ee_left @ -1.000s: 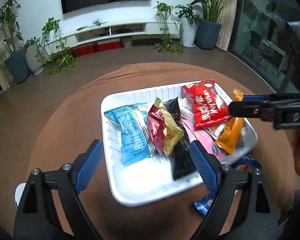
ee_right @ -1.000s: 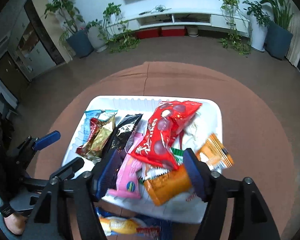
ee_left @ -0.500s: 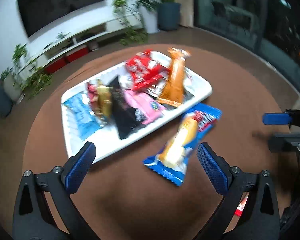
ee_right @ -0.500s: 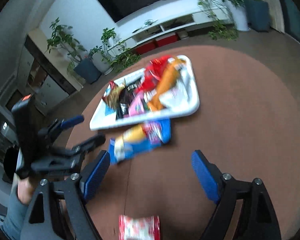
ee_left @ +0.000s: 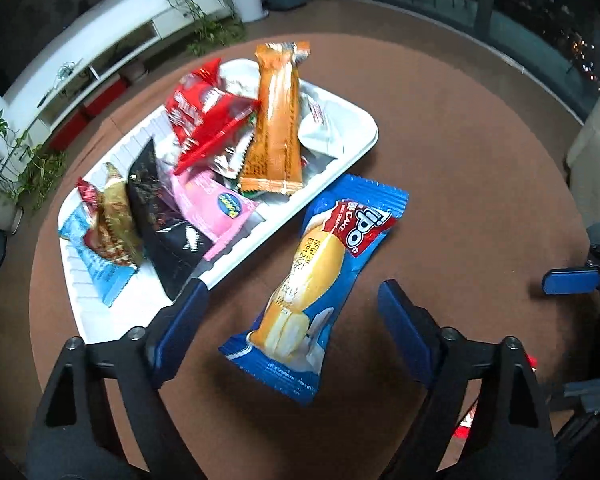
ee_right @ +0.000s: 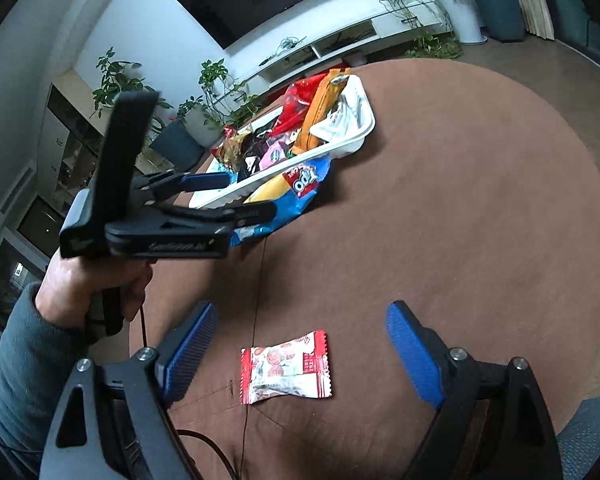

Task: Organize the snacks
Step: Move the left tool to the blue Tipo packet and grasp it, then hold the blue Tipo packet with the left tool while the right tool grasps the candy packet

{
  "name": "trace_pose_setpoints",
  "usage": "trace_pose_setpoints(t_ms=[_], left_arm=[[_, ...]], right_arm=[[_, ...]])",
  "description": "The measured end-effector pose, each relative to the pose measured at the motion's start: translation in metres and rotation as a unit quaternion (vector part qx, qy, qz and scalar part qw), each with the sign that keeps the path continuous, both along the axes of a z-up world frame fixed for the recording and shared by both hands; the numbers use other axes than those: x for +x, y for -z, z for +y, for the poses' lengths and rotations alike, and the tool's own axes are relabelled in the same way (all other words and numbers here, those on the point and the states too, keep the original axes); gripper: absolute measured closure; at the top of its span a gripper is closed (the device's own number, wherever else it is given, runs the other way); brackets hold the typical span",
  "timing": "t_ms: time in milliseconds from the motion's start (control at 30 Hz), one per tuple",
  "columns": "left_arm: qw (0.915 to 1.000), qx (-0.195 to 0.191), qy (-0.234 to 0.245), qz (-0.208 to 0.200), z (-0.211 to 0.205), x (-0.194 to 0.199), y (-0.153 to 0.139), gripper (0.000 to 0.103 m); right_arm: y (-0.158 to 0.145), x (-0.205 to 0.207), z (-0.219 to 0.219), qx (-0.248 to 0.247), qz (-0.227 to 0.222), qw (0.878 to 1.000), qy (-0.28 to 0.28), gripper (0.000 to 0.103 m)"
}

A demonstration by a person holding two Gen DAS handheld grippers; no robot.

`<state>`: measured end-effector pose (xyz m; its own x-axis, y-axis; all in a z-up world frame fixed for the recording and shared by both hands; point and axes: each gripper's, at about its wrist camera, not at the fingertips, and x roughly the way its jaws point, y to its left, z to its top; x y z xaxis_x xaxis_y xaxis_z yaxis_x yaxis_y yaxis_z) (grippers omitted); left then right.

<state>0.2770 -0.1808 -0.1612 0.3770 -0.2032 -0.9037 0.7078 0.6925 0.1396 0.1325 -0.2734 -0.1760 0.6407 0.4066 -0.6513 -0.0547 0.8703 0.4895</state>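
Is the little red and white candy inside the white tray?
No, the red and white candy lies on the brown table, away from the white tray.

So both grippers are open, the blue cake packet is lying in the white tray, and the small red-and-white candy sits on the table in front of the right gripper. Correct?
Not quite. The blue cake packet lies on the brown table beside the white tray, not in it, as the left wrist view shows. The rest holds: left gripper and right gripper are open, and the small red-and-white candy sits before the right one.
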Motion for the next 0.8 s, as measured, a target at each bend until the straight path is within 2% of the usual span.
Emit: trace_pose_setpoints(t_ms=[167,233,300,467,667,800], left_arm=[[0.9995,0.022,0.016,0.014,-0.013,0.002,0.011,0.034],[0.9992,0.026,0.019,0.025,-0.018,0.003,0.016,0.043],[0.9991,0.014,0.018,0.035,-0.018,0.005,0.016,0.054],[0.9987,0.005,0.023,0.045,-0.02,-0.003,0.015,0.071],[0.9985,-0.014,0.012,0.052,-0.008,-0.029,0.017,0.075],[0.9971,-0.044,-0.024,0.057,0.016,-0.046,0.015,0.075]], right_arm=[[0.007,-0.006,0.002,-0.008,0.012,1.0,-0.003,0.015],[0.008,-0.007,0.003,-0.008,0.016,1.0,-0.006,0.015],[0.01,-0.009,0.005,-0.01,0.02,1.0,-0.01,0.015],[0.012,-0.014,0.012,-0.017,0.029,0.999,-0.031,0.015],[0.009,-0.011,0.02,-0.052,0.032,0.995,-0.079,0.015],[0.01,-0.008,0.03,-0.08,0.041,0.99,-0.112,0.015]])
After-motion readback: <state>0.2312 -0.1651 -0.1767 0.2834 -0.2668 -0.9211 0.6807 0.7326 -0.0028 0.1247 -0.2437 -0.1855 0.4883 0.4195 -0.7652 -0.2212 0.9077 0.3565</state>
